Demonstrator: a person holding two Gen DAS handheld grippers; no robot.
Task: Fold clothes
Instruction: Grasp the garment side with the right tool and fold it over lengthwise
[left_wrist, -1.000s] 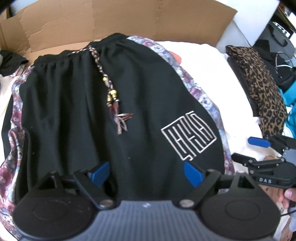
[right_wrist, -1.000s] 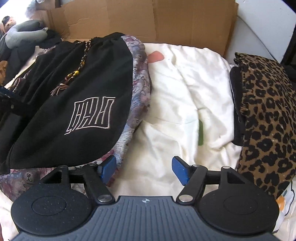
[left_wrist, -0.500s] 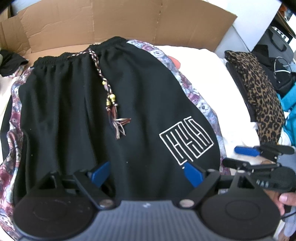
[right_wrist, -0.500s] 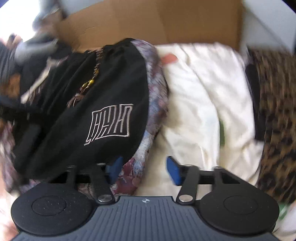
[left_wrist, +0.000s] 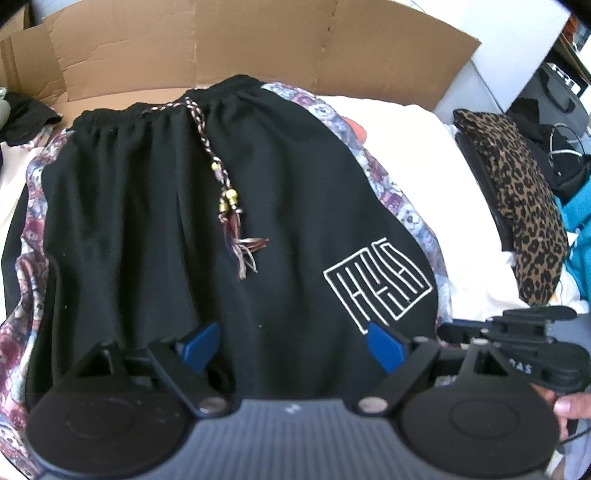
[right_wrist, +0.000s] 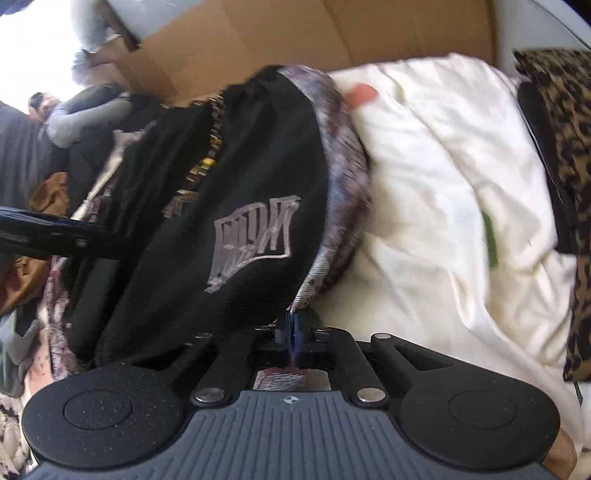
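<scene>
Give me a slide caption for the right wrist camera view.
Right gripper shut on the patterned side edge of the black shorts, lying on a white sheet.

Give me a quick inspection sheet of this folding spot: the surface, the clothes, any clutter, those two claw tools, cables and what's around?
Surface: white bedding, rumpled.
Job's things: black shorts with patterned side panels, spread flat, braided drawstring lying on top.
Clutter: folded leopard-print garment beside the shorts; dark clothes heaped further off.
Grippers: left gripper open above the shorts' hem; right gripper has just been closing and is now shut on the patterned hem edge.
Cables: white cable on the black bag.
Surroundings: cardboard sheet behind the bed.
</scene>
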